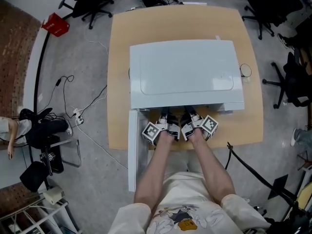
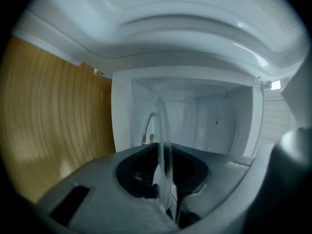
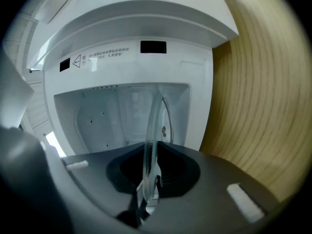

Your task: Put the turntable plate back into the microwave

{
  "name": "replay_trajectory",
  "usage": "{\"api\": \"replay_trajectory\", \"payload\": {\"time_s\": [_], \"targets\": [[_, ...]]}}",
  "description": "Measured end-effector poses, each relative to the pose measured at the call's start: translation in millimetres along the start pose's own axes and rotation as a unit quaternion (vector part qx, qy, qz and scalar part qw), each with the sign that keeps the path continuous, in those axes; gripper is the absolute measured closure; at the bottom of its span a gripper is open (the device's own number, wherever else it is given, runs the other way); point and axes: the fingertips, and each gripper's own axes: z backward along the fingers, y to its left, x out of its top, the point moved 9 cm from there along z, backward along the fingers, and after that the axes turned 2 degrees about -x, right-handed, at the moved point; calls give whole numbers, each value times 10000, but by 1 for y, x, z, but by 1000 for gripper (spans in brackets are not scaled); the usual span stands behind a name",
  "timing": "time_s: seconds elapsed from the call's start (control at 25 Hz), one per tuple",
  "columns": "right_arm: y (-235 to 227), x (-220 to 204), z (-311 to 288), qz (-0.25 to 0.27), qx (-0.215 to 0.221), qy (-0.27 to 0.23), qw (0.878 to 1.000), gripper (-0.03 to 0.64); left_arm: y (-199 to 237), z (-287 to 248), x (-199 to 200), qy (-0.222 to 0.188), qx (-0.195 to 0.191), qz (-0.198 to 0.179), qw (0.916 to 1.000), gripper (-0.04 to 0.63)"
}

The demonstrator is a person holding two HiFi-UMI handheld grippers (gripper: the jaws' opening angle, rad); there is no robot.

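Left tongs (image 2: 165, 189), right tongs (image 3: 146, 184) each clamp turntable plate (image 2: 161, 121) rim; head view: plate hidden under microwave (image 1: 185, 72).

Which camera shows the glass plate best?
The right gripper view: the plate stands edge-on, clamped in its jaws, before the open microwave. The left gripper view shows much the same rim. The head view hides it.
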Motion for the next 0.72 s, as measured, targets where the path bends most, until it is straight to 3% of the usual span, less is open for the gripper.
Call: {"api": "replay_trajectory", "payload": {"time_s": [0.24,0.4,0.6,0.72], "targets": [[-1,2,0,-109,-113,-69,9999,580,3,-4,2,63,123,58,9999,565],[-4,2,2,-84,-202,-82,9997,583,-3,4,1,193,55,118,9997,460],[-4,3,1,-78,-189,-29,9998,583,1,26,-7,242,57,100,9996,466],[-4,3,2,-9,-258,29,9997,583,4,29,-12,315,132,-69,9994,522]]}}
